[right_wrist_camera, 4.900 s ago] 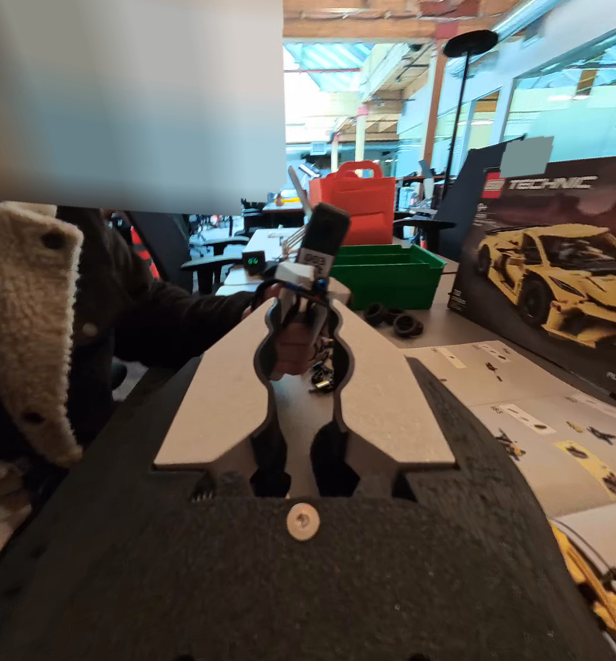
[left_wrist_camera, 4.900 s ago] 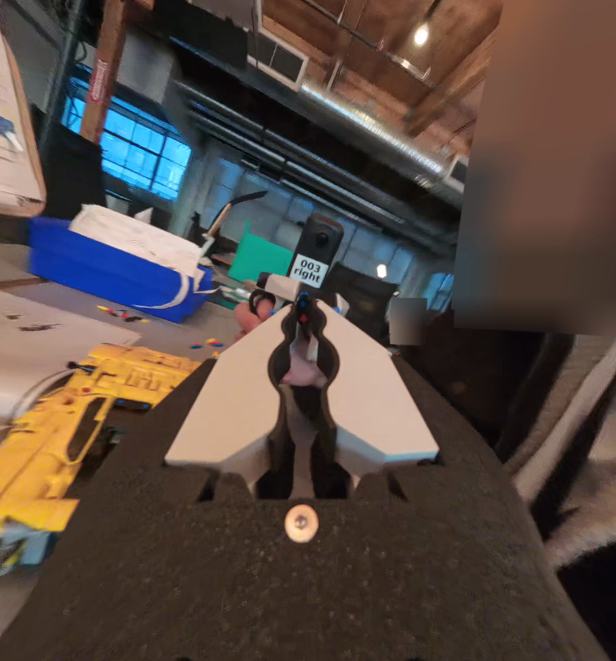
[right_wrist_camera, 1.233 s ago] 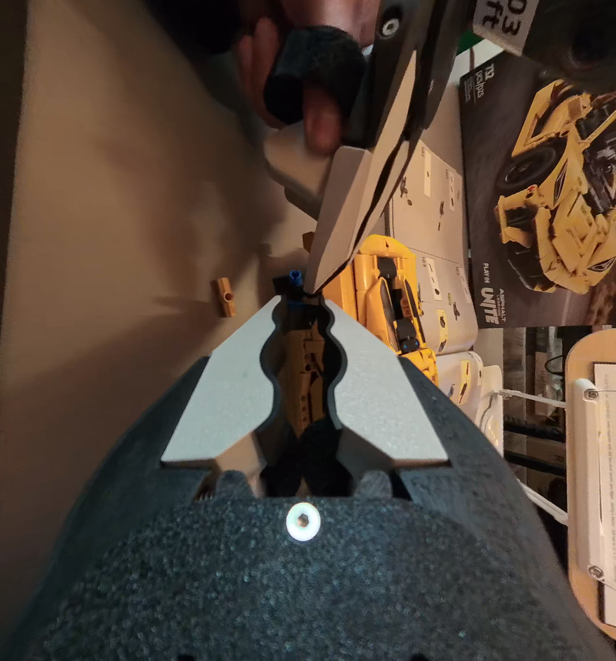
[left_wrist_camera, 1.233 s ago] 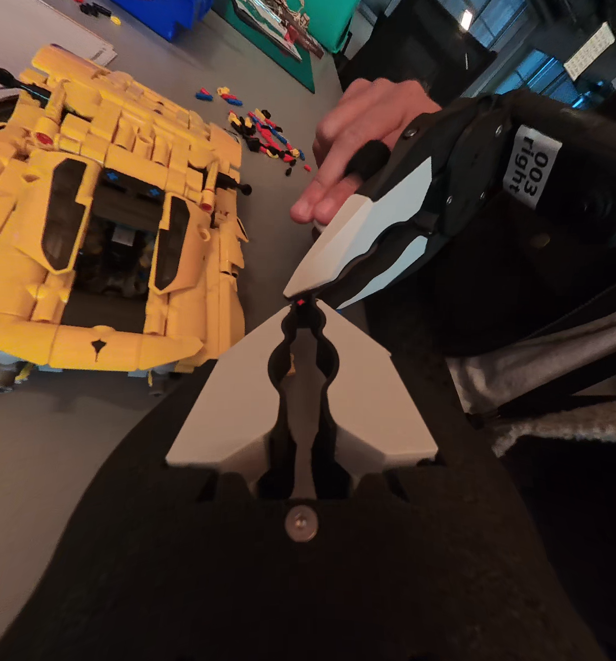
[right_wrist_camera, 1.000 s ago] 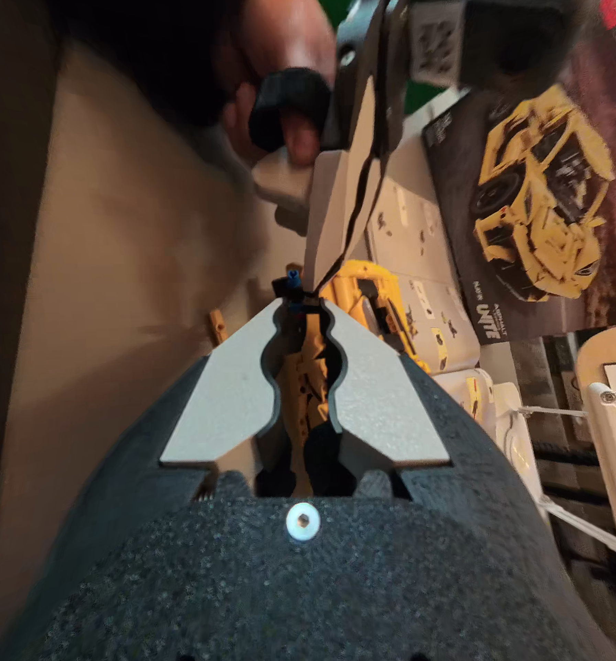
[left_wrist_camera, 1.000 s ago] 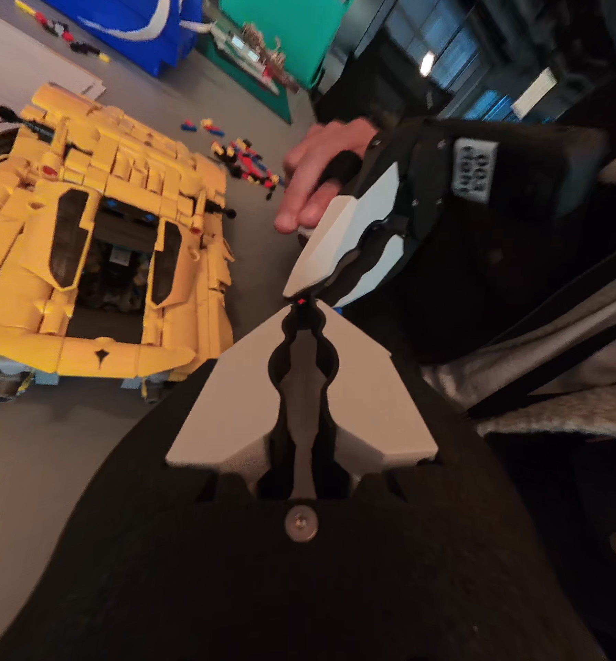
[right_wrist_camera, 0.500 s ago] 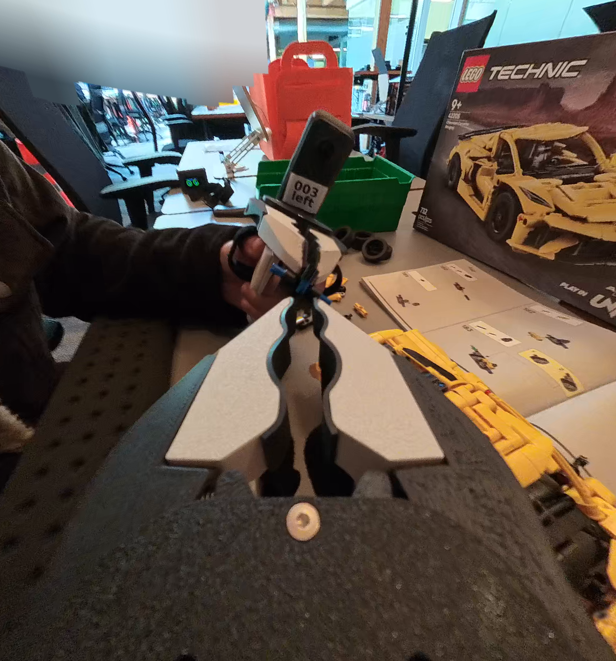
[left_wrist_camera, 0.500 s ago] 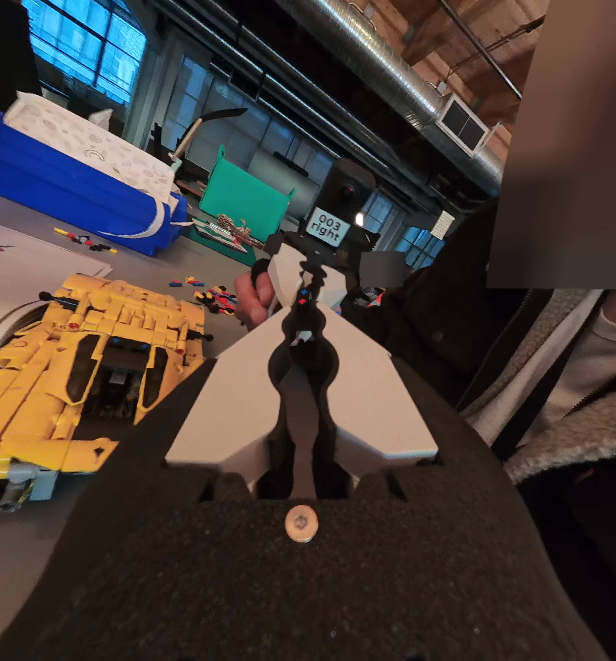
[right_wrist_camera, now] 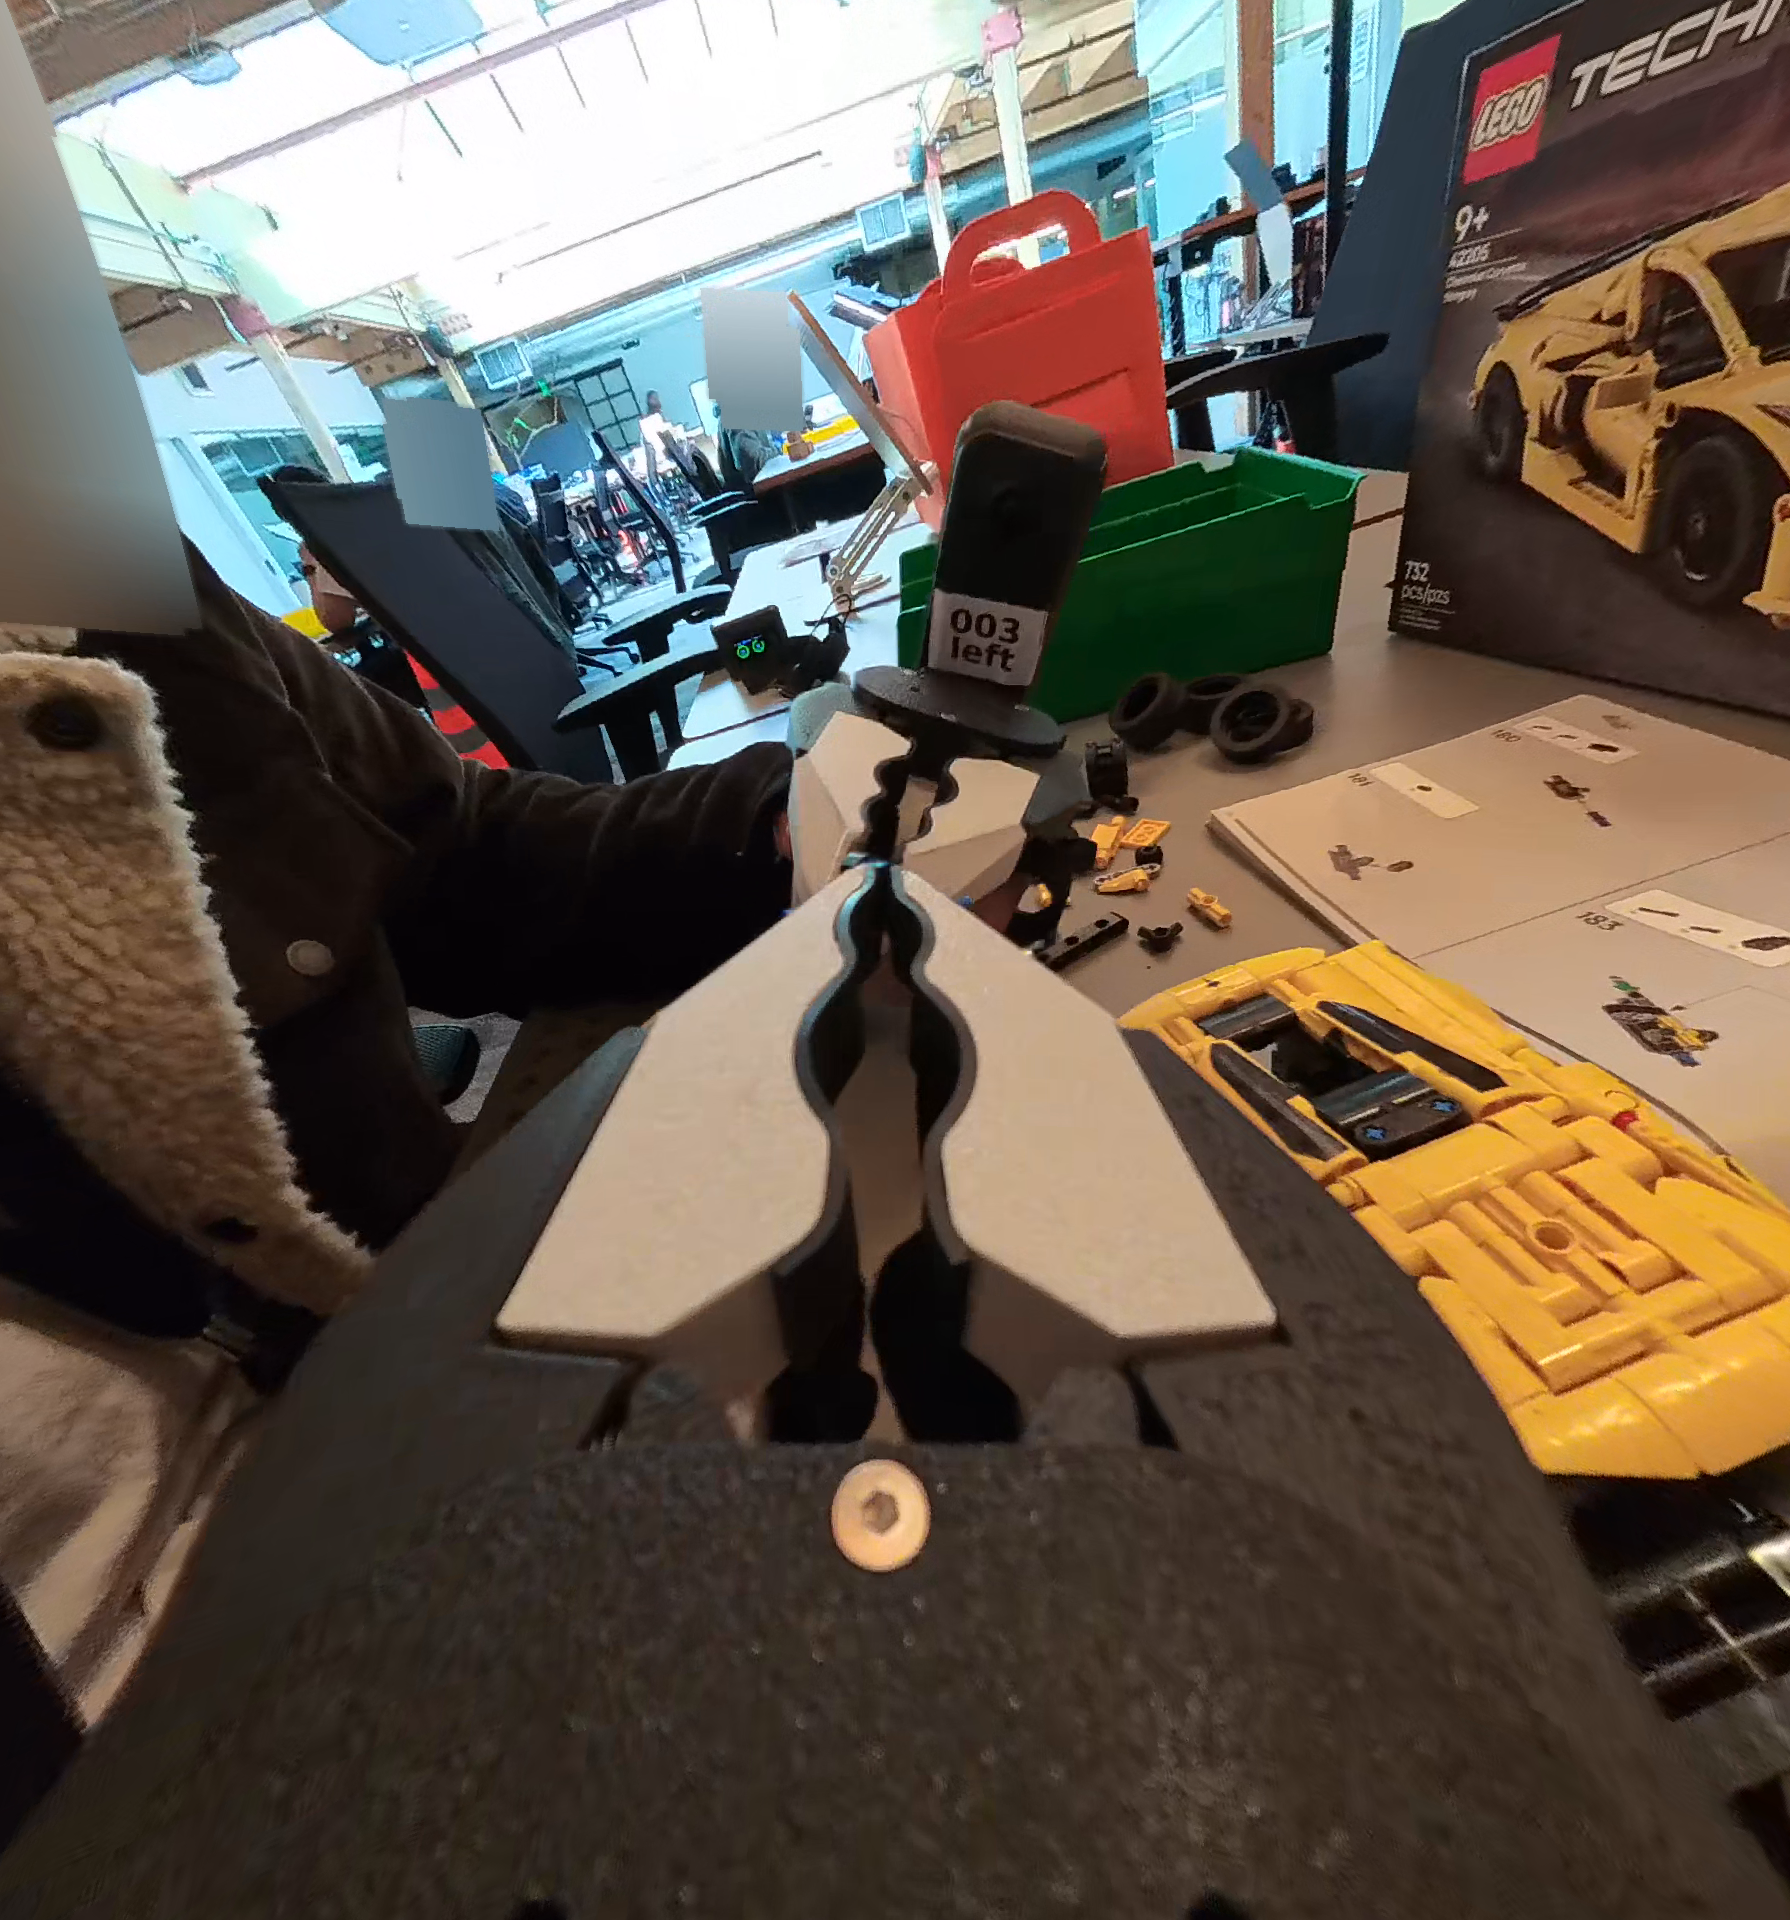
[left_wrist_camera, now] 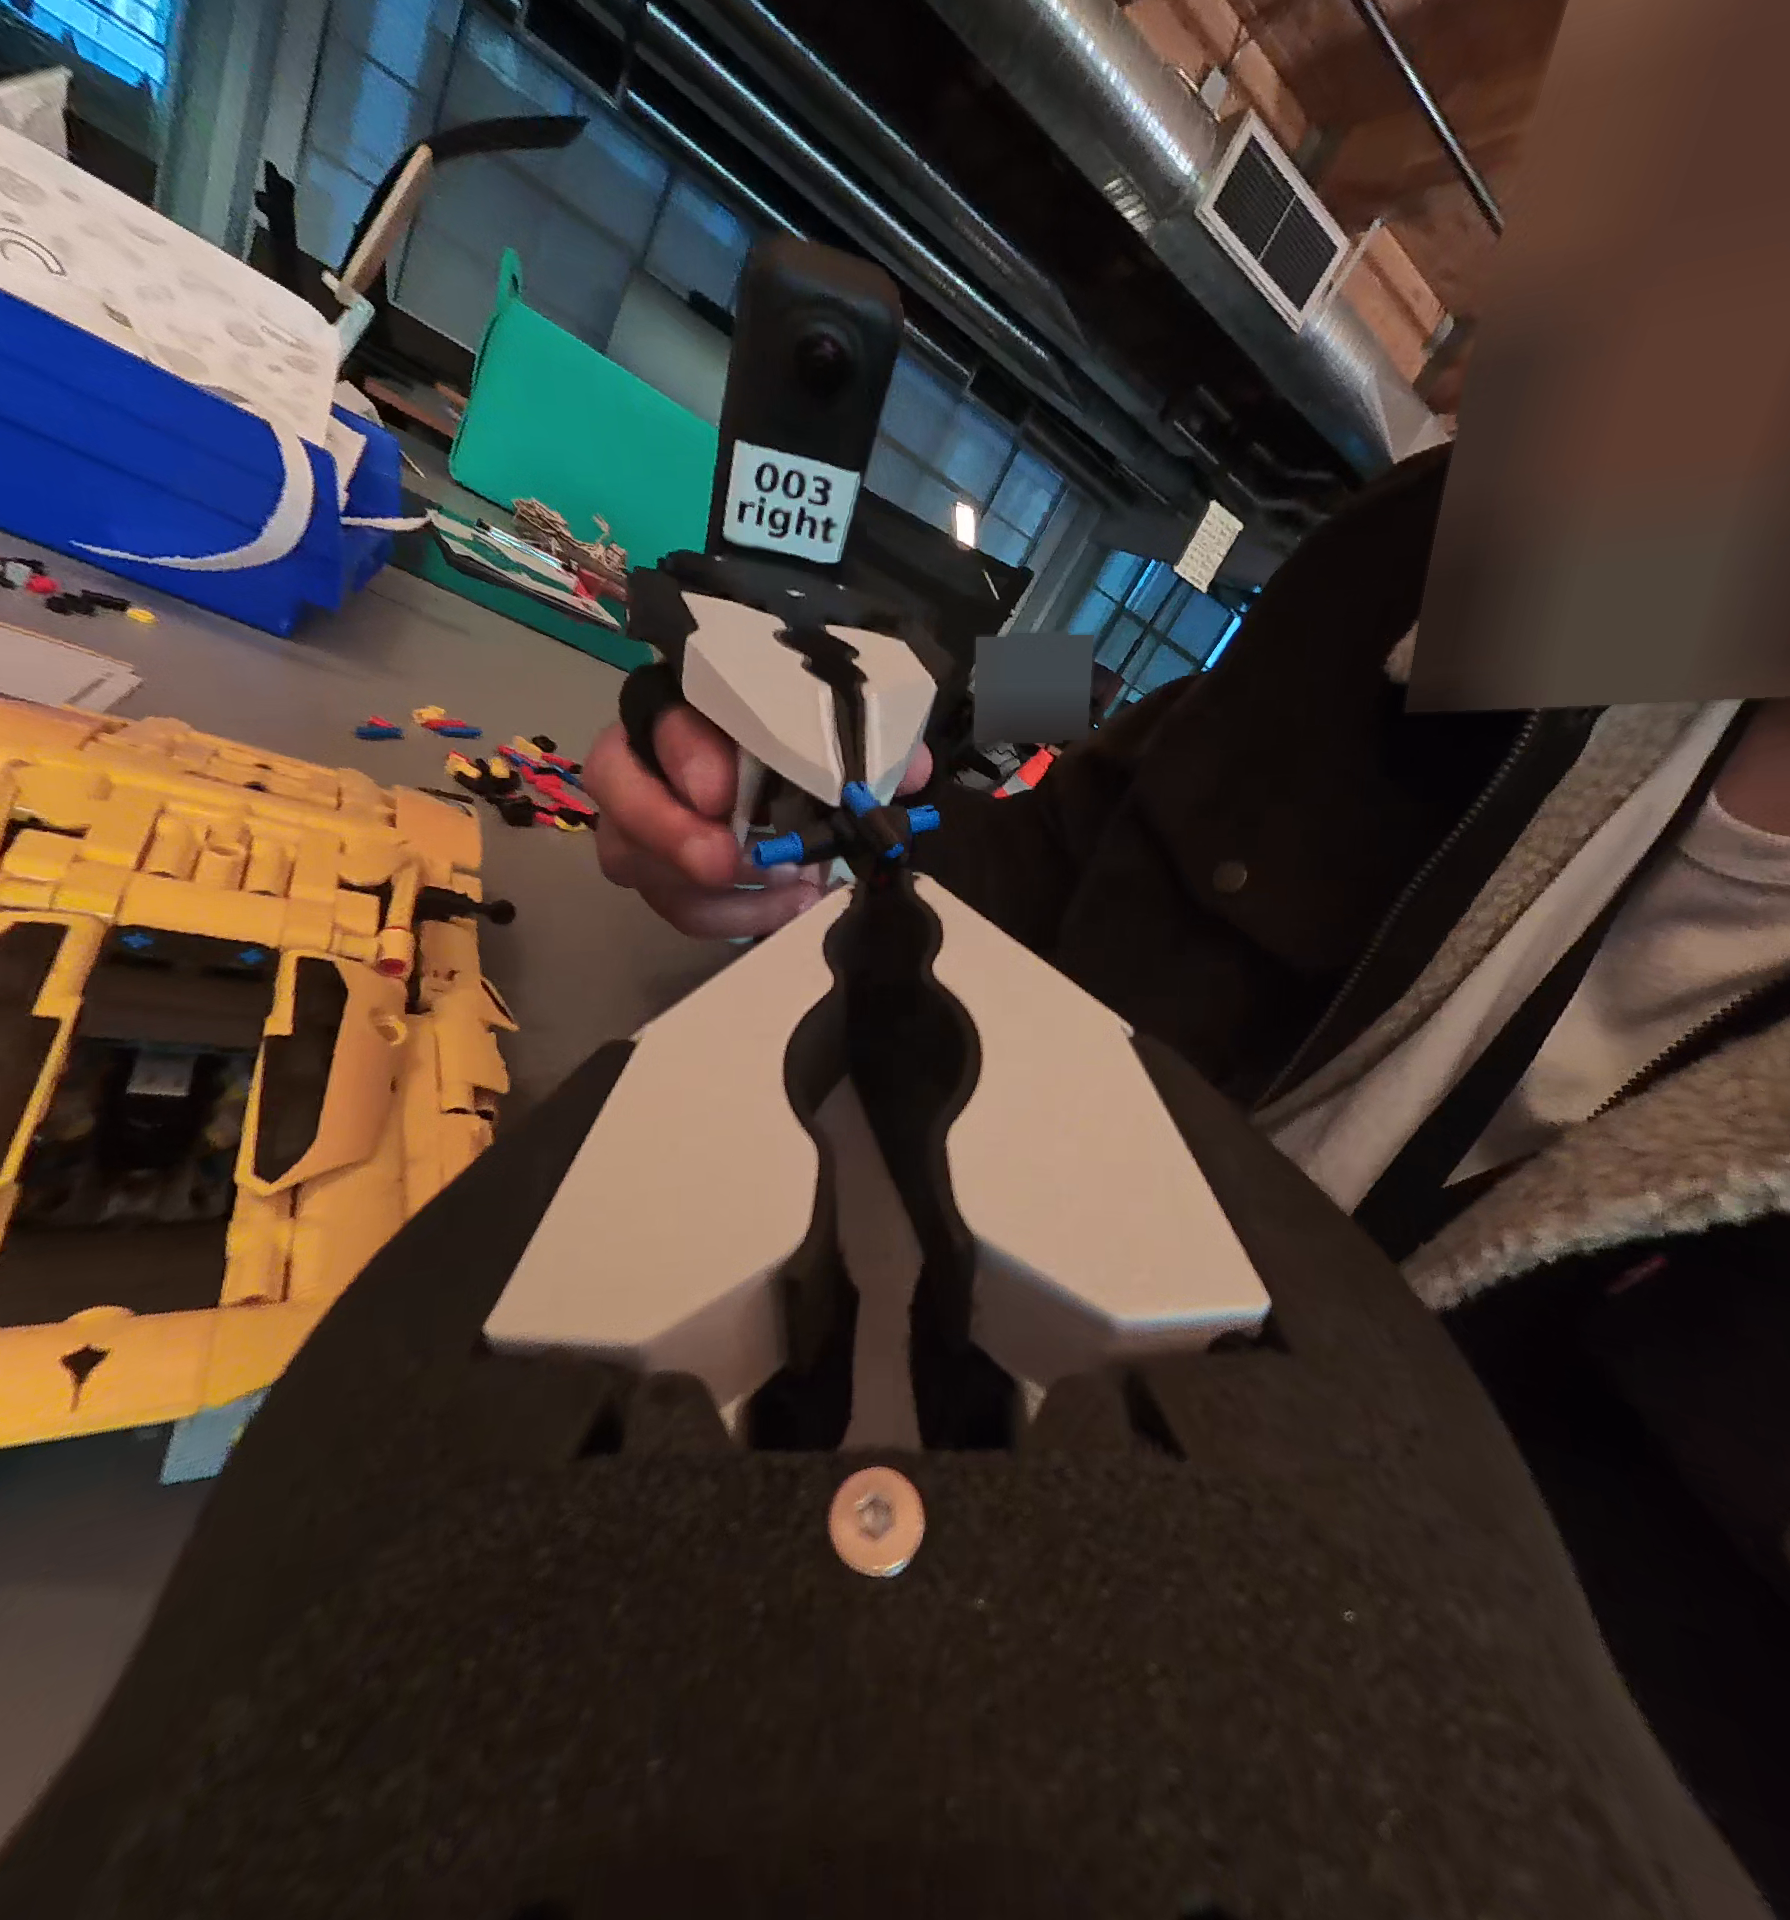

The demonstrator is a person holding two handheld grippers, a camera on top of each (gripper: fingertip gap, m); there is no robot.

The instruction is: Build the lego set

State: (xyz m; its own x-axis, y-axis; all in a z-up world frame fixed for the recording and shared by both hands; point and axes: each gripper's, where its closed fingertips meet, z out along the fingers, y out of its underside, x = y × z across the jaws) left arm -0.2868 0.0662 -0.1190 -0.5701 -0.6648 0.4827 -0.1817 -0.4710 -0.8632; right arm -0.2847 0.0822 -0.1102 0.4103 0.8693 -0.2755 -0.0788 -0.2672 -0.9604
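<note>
Black-and-blue pin cluster [left_wrist_camera: 863,828] pinched between both tools tip to tip, raised above table [left_wrist_camera: 558,665]: left tool [left_wrist_camera: 883,883], right tool [right_wrist_camera: 878,871] both clamped on it. Yellow car model [left_wrist_camera: 195,997] on table, left.

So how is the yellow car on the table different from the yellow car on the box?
The table car is a real brick model lying flat; the box car is a picture on an upright box. The box car has black wheels; the table car shows none, and loose tyres lie by the green bin. Both are yellow sports cars.
</note>
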